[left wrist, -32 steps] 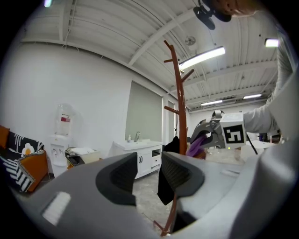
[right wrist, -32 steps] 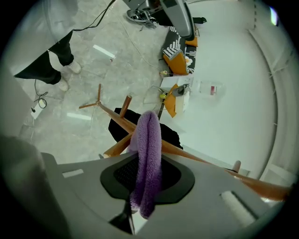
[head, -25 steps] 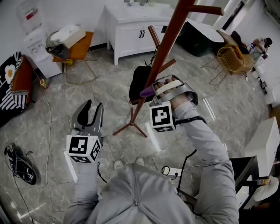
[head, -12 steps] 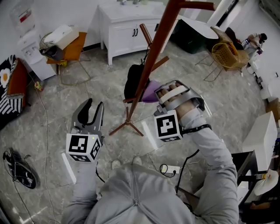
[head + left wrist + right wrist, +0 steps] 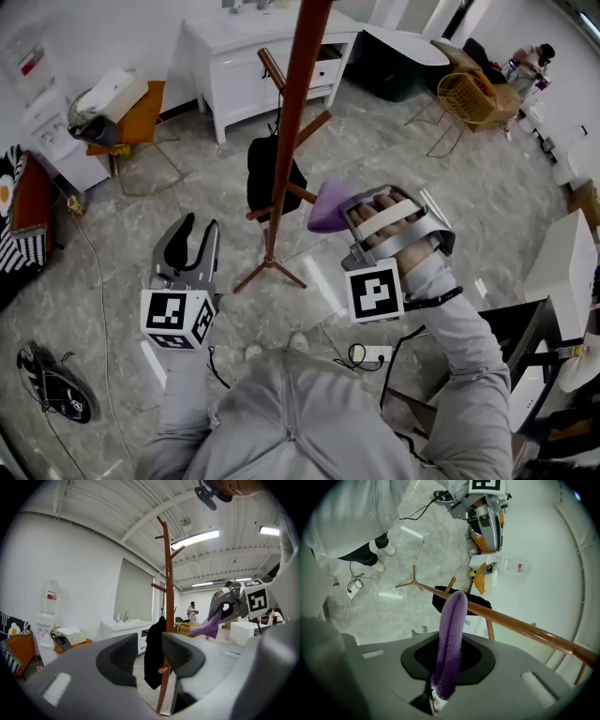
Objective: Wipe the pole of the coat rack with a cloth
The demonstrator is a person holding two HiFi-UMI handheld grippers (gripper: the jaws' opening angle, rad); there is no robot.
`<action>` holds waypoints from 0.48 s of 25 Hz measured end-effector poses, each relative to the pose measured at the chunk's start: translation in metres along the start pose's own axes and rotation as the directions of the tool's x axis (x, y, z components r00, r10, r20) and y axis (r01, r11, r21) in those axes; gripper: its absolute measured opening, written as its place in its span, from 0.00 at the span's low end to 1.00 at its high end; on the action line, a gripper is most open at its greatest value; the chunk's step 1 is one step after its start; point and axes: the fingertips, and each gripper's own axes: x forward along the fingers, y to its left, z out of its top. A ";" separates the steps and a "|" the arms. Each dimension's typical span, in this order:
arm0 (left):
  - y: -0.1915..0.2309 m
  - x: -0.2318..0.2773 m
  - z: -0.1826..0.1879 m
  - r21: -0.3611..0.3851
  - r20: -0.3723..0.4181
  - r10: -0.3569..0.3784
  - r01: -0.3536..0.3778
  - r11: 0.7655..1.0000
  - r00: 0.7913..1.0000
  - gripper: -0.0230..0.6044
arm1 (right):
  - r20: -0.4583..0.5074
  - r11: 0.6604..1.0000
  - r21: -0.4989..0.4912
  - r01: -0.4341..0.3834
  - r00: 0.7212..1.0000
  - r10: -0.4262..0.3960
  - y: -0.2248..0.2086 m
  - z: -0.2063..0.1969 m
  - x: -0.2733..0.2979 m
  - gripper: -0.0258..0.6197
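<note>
Head view: reddish-brown wooden coat-rack pole (image 5: 291,112), upright; folded purple cloth (image 5: 325,208) just right of it, in right tool (image 5: 345,214); left tool (image 5: 192,248) near left, apart.
Left gripper view: jaws parted, holding nothing.
Right gripper view: jaws clamped on cloth.

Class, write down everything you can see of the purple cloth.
The purple cloth looks soft and fuzzy, like towelling. It is folded into a narrow loop and pinched between the jaws of the right gripper, with its rounded fold sticking out ahead. It is held in the air beside the brown pole, apart from it.
</note>
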 end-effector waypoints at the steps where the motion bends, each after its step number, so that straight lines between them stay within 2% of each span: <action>1: -0.001 0.001 0.000 0.002 -0.001 -0.002 0.002 1.000 1.000 0.30 | 0.003 1.000 0.019 0.004 1.000 -0.004 0.001 -0.001 -0.004 0.13; 7: -0.013 0.006 0.002 0.017 -0.007 -0.023 0.023 1.000 1.000 0.30 | -0.005 0.993 0.117 -0.018 1.000 0.018 0.030 -0.013 -0.021 0.13; 12: -0.017 0.007 0.001 0.025 -0.017 -0.025 0.026 0.999 1.000 0.30 | 0.045 0.970 0.237 -0.062 0.998 0.053 0.061 -0.006 -0.021 0.13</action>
